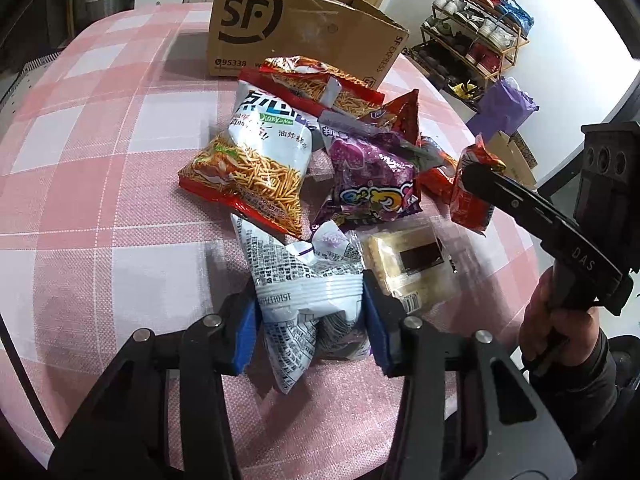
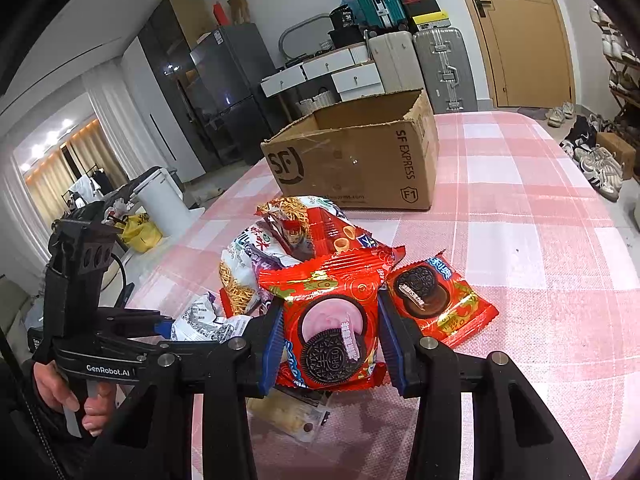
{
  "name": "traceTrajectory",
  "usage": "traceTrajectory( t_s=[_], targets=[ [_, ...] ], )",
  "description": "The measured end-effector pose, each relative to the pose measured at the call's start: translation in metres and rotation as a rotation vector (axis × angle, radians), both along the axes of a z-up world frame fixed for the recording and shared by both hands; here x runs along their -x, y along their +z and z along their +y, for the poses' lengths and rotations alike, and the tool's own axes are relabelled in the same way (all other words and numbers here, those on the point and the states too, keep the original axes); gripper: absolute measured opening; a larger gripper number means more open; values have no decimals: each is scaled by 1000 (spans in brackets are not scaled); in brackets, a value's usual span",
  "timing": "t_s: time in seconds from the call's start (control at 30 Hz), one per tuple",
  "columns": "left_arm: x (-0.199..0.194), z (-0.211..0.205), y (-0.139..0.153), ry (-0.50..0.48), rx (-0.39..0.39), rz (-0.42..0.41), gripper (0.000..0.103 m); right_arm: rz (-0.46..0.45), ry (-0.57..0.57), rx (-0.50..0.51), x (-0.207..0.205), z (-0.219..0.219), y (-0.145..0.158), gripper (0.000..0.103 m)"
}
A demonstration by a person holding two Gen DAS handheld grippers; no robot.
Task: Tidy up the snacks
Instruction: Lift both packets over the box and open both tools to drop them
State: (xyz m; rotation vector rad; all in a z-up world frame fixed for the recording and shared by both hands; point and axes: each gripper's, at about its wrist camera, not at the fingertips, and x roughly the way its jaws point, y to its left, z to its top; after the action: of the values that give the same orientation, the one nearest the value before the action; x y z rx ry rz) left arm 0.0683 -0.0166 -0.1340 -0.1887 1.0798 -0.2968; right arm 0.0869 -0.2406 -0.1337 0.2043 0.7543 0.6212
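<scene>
A heap of snack bags lies on the pink checked tablecloth (image 1: 100,200) in front of an open SF cardboard box (image 1: 296,28). My left gripper (image 1: 310,320) is shut on a white printed snack bag (image 1: 304,292) at the near end of the heap. My right gripper (image 2: 330,340) is shut on a red Oreo pack (image 2: 332,320) and holds it above the heap; it also shows in the left wrist view (image 1: 472,196). A second Oreo pack (image 2: 436,300) lies just right of it. The box (image 2: 360,160) stands behind, its top open.
The heap holds noodle-snack bags (image 1: 248,160), a purple bag (image 1: 372,176) and a clear cracker pack (image 1: 408,268). A shoe rack (image 1: 476,36) stands beyond the table's right side. Suitcases (image 2: 436,64) and drawers stand behind the box.
</scene>
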Motion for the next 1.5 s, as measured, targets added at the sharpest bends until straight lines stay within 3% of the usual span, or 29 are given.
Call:
traceTrajectory(
  t_s=[0.23, 0.43, 0.77, 1.13, 1.5],
  targets=[
    [7, -3, 13, 2, -13, -32, 42, -8, 1, 6, 2, 3, 4, 43],
    [24, 11, 45, 19, -37, -128, 42, -25, -5, 16, 5, 4, 8, 43],
    [34, 23, 73, 44, -75, -197, 42, -44, -2, 13, 9, 9, 19, 43],
    [23, 44, 120, 124, -136, -332, 43, -86, -15, 9, 3, 14, 39, 43],
    [-7, 39, 167, 128, -215, -424, 43, -160, -9, 6, -17, 25, 79, 43]
  ],
)
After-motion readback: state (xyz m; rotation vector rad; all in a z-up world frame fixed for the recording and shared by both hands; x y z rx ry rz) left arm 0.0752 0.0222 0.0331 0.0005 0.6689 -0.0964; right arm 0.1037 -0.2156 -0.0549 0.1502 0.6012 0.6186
